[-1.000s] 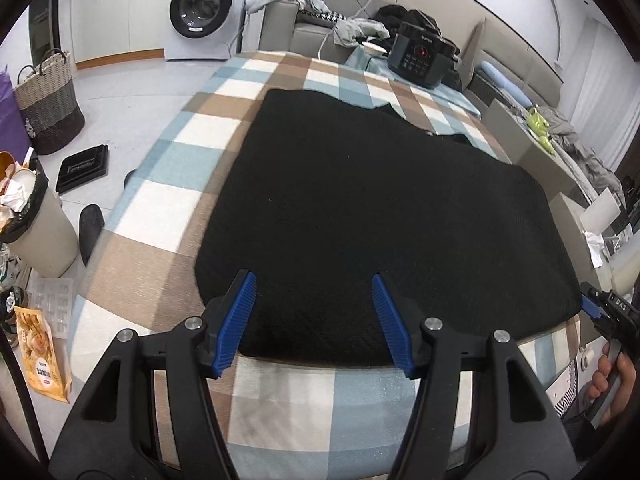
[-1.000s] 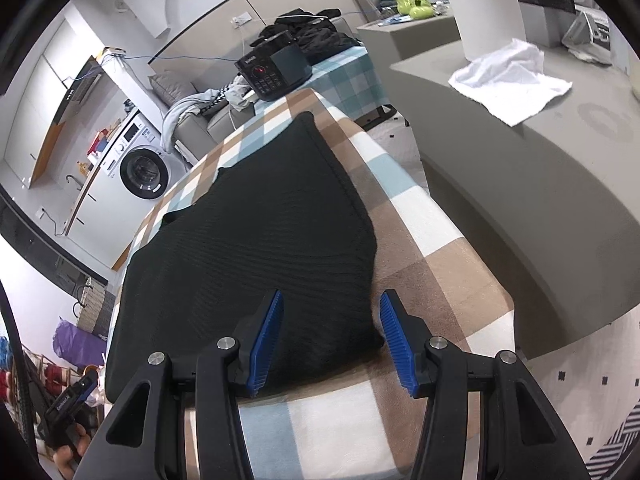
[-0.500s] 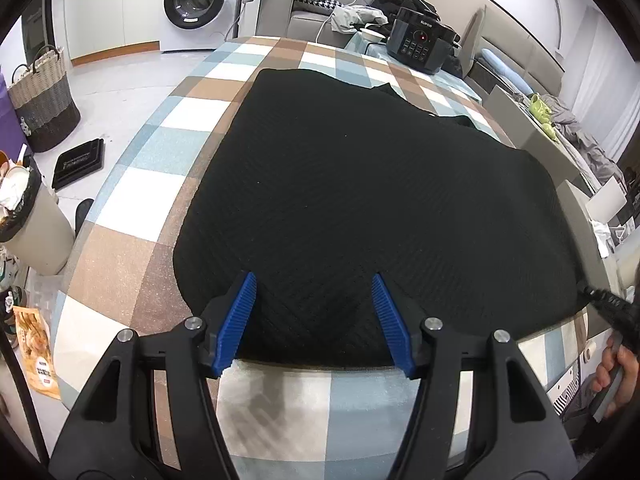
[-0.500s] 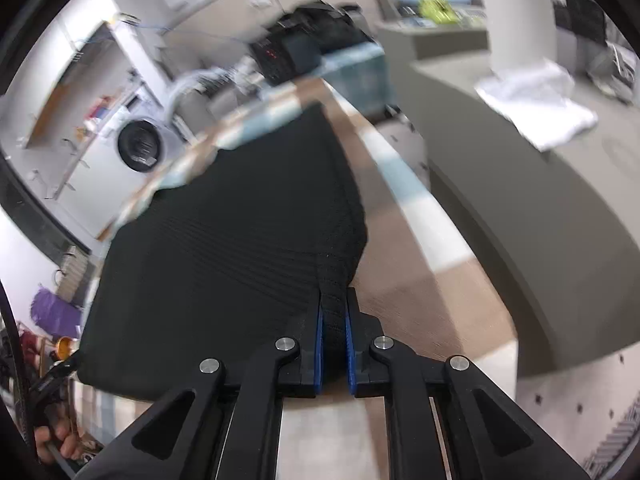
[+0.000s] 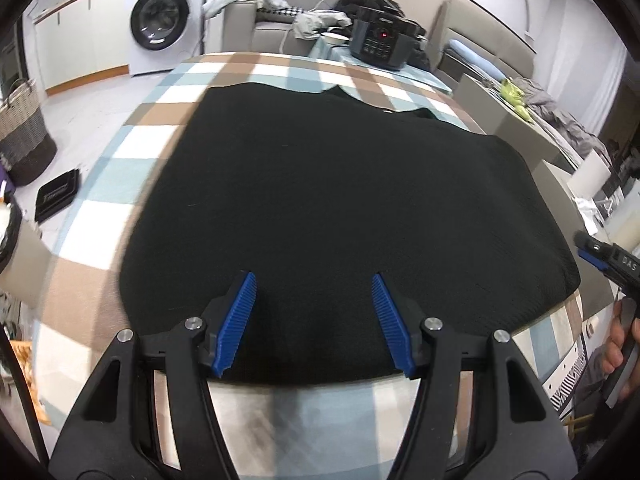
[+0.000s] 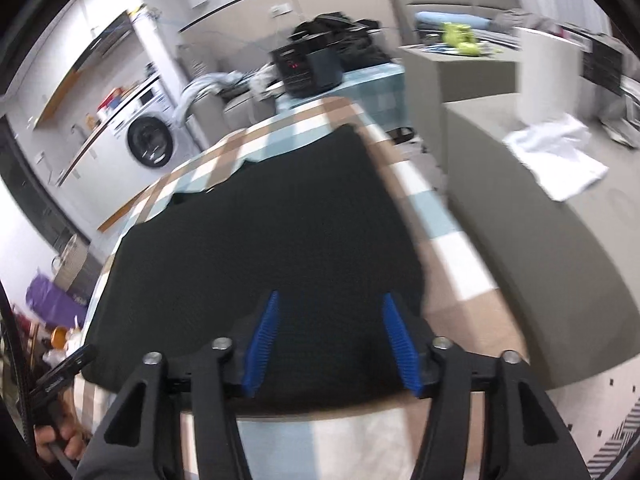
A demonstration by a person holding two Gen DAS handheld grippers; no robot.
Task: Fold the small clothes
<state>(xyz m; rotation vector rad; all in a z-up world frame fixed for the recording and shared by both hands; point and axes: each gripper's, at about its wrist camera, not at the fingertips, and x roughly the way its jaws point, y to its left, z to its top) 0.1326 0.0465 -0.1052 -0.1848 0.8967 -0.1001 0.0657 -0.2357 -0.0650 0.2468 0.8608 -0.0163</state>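
A black knitted garment (image 5: 320, 184) lies spread flat on the checked tablecloth (image 5: 132, 148). My left gripper (image 5: 313, 280) hovers open over its near edge, left of the middle, with the blue pads apart above the fabric. In the right wrist view the same garment (image 6: 272, 240) fills the table (image 6: 452, 248). My right gripper (image 6: 330, 296) stands over the near edge by the right corner. Its jaws are opening, the cloth lies under the gap, and the pads do not press on it. Each gripper shows at the other view's edge, held by a hand.
Beyond the table's far end stand a black cooker (image 5: 380, 40), a sofa with clothes and a washing machine (image 5: 160, 28). A woven basket (image 5: 20, 132) and a black tray (image 5: 56, 196) are on the floor at left. A grey counter (image 6: 540, 260) with a white cloth (image 6: 556, 160) flanks the right.
The right gripper closed on the garment's near right corner, then let go and opened again, shifting left over the cloth. The left gripper slid a little along the near edge, still open.
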